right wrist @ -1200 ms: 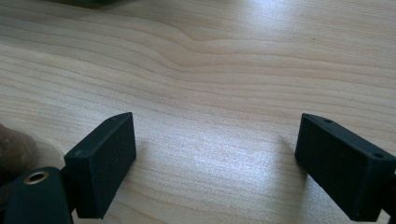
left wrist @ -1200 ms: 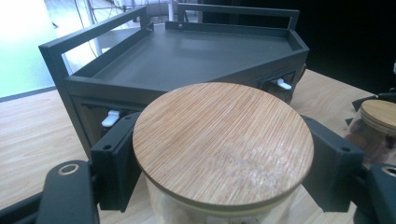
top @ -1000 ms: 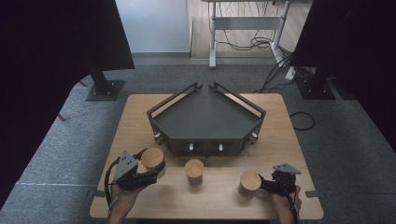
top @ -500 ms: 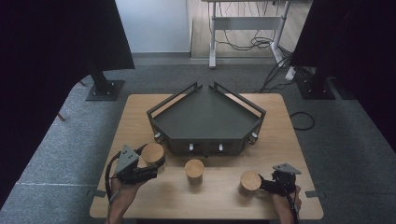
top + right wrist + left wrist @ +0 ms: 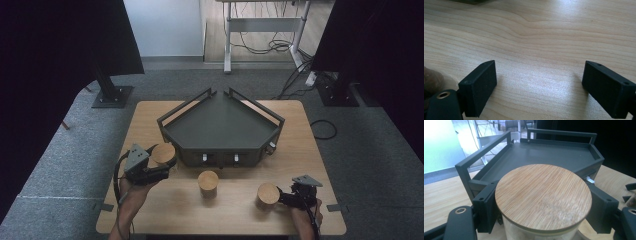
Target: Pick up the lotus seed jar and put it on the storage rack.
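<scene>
The jar (image 5: pixel 543 202), glass-walled with a round bamboo lid, sits clamped between the jaws of the left gripper (image 5: pixel 150 167), which hold it just under the lid. In the high view it is near the table's (image 5: pixel 150 220) left edge, right beside the front left corner of the dark tray (image 5: pixel 554 155), whose raised rail stands just ahead of it.

Two more lidded jars stand along the table's front: one (image 5: pixel 208 183) at the middle, close before the tray's front wall, and one (image 5: pixel 268 194) toward the front right corner. The right gripper (image 5: pixel 539 87) rests beside that jar with its jaws wide apart and only bare wood between them.

The main risk I judge is the rail: if the held jar travels toward the tray too low, its base could strike the rail or corner post and twist in the grip. Smooth glass could also slide down between the pads.
</scene>
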### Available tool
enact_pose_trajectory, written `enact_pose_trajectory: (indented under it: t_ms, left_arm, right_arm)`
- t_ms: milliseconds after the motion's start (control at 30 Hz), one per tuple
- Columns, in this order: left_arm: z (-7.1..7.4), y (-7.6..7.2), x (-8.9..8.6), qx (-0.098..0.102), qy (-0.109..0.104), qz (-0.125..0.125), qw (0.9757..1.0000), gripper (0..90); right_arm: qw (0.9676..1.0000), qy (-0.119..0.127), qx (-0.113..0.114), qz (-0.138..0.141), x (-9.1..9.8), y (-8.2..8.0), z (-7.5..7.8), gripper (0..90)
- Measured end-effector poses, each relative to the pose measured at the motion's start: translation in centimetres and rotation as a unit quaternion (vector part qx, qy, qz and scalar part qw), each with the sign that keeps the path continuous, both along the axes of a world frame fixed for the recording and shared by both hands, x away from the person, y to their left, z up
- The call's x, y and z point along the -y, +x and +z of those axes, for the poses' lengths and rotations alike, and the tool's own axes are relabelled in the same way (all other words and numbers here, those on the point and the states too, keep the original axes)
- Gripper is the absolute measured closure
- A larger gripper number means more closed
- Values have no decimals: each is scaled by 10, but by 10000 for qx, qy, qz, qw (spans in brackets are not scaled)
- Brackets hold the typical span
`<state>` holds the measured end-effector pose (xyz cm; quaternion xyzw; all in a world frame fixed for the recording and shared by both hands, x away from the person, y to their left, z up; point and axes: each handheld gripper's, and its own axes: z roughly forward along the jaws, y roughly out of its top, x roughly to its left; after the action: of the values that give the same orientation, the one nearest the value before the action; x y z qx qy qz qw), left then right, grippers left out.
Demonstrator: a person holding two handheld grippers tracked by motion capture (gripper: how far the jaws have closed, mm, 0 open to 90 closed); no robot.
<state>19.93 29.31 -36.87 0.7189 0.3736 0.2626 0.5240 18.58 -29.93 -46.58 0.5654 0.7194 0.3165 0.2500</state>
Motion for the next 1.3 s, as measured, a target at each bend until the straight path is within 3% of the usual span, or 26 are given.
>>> enact_pose_trajectory:
  t_ms: [1000, 1300]
  left_arm:
    - [17, 32, 5, 12, -164, 93, 9998, 238]
    - [21, 42, 10, 20, -129, 125, 9998, 238]
  right_arm:
    - [10000, 3, -1, -3, 0, 0, 0, 119]
    - [10000, 3, -1, -2, 0, 0, 0, 118]
